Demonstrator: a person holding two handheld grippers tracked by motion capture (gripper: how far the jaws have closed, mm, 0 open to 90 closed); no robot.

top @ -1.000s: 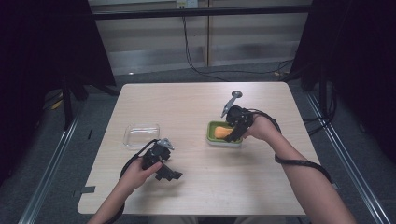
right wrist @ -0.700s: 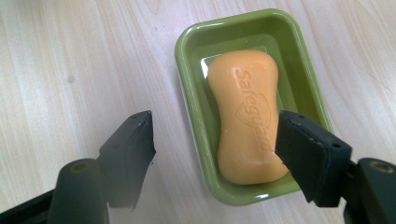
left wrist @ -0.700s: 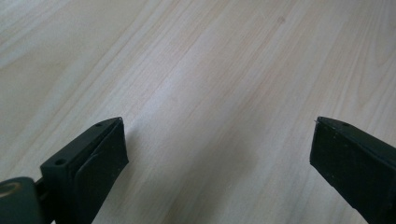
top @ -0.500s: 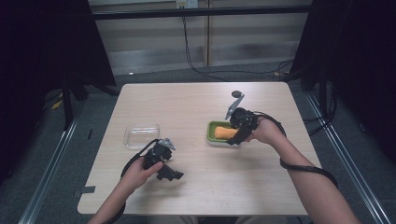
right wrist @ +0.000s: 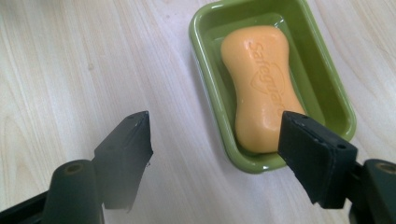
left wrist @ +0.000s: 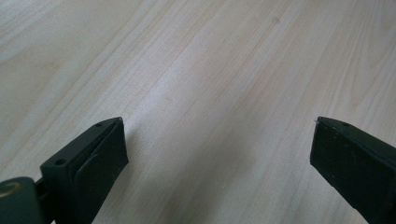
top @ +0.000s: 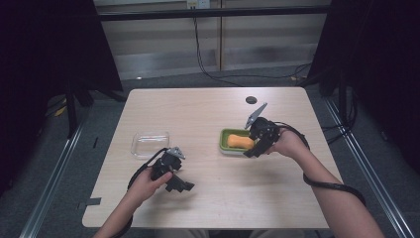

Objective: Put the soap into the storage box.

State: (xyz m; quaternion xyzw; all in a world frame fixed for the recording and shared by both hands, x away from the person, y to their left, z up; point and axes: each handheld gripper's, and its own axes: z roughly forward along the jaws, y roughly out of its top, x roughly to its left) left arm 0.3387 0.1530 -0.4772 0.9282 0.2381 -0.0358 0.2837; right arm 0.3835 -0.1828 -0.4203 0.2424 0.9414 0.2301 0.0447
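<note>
An orange bar of soap (right wrist: pixel 261 88) lies in a green dish (right wrist: pixel 212 88) on the wooden table. From above, the soap (top: pixel 240 142) and dish (top: pixel 225 135) sit right of centre. My right gripper (top: pixel 252 148) hovers at the dish's right end. Its jaws have just been opening and stand open (right wrist: pixel 215 116), one over bare table, the other over the dish's near end, touching nothing. My left gripper (top: pixel 181 186) rests low near the front left, open (left wrist: pixel 219 122) over bare wood.
A clear shallow container (top: pixel 150 144) lies left of centre, just beyond the left hand. A small dark disc (top: pixel 251 99) sits near the table's far edge. Cables trail from both grippers. Dark curtains and metal rails flank the table (top: pixel 198 109).
The right hand has drawn a little to the right off the dish, so more of the soap shows. The left hand has stayed put.
</note>
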